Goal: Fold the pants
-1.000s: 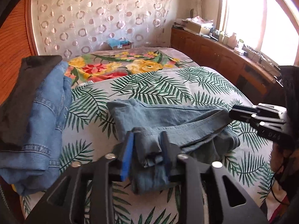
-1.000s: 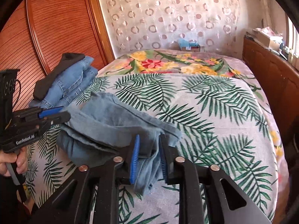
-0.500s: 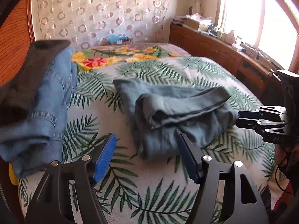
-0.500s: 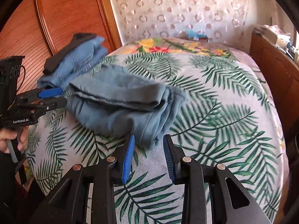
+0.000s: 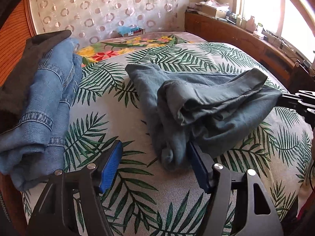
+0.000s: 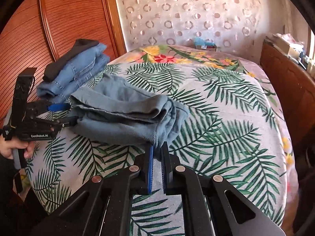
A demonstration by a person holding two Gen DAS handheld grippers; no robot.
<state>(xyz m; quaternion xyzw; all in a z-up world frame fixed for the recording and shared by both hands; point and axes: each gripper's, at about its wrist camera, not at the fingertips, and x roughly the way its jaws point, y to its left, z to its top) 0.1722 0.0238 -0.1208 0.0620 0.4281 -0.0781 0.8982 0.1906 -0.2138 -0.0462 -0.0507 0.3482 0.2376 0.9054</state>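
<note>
The grey-blue pants (image 5: 206,102) lie folded in a loose bundle on the palm-leaf bedspread (image 5: 137,186). They also show in the right wrist view (image 6: 126,116). My left gripper (image 5: 155,163) is open wide, its right pad touching the bundle's near corner. It also shows in the right wrist view (image 6: 59,114) at the bundle's left end. My right gripper (image 6: 157,153) has its pads nearly together, with the bundle's near edge at their tips; whether they pinch cloth is hidden. It shows in the left wrist view (image 5: 295,102) at the bundle's right end.
A stack of folded blue jeans with a dark garment on top (image 5: 39,98) sits at the bed's left edge, also in the right wrist view (image 6: 76,72). A wooden wardrobe (image 6: 39,29) stands left. A wooden cabinet (image 5: 246,37) runs along the right under the window.
Both grippers let go of the pants a second ago and drew back. The bundle now rests on the bed. The right gripper has since narrowed and come close to the bundle's near edge.
</note>
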